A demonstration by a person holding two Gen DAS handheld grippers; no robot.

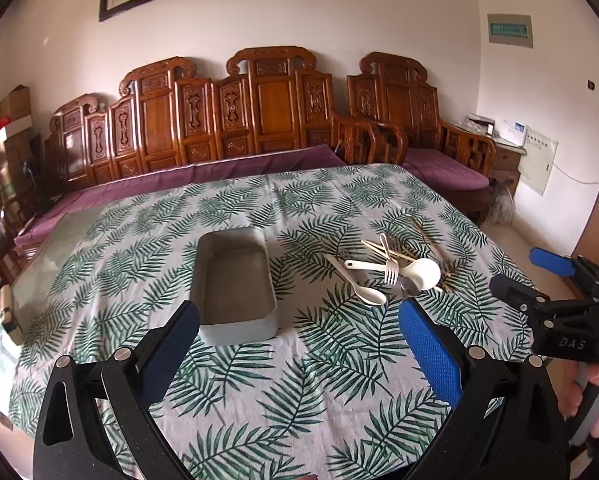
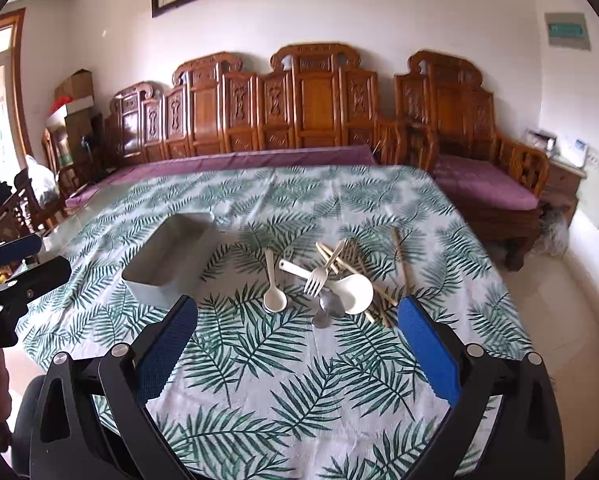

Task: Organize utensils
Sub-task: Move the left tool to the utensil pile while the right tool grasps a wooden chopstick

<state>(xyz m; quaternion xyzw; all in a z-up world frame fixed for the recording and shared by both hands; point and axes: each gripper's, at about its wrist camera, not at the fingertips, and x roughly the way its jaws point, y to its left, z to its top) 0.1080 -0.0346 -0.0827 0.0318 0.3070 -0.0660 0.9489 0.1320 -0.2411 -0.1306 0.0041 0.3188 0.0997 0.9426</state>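
Observation:
A grey rectangular tin (image 1: 235, 280) stands empty on the leaf-print tablecloth; it also shows in the right wrist view (image 2: 167, 264). To its right lies a pile of utensils: a small white spoon (image 1: 359, 284) (image 2: 273, 294), a white ladle spoon (image 1: 419, 270) (image 2: 349, 286), a white fork (image 1: 389, 266) (image 2: 317, 278), a metal spoon (image 1: 409, 286) (image 2: 325, 312) and several wooden chopsticks (image 1: 431, 248) (image 2: 399, 256). My left gripper (image 1: 299, 320) is open and empty, near the tin's near end. My right gripper (image 2: 297, 312) is open and empty, just short of the pile.
The table's cloth (image 1: 299, 400) hangs over the near edge; bare glass (image 1: 47, 264) shows at the left. A carved wooden bench with purple cushions (image 1: 219, 168) stands behind the table. The right gripper shows at the right edge of the left wrist view (image 1: 539, 280).

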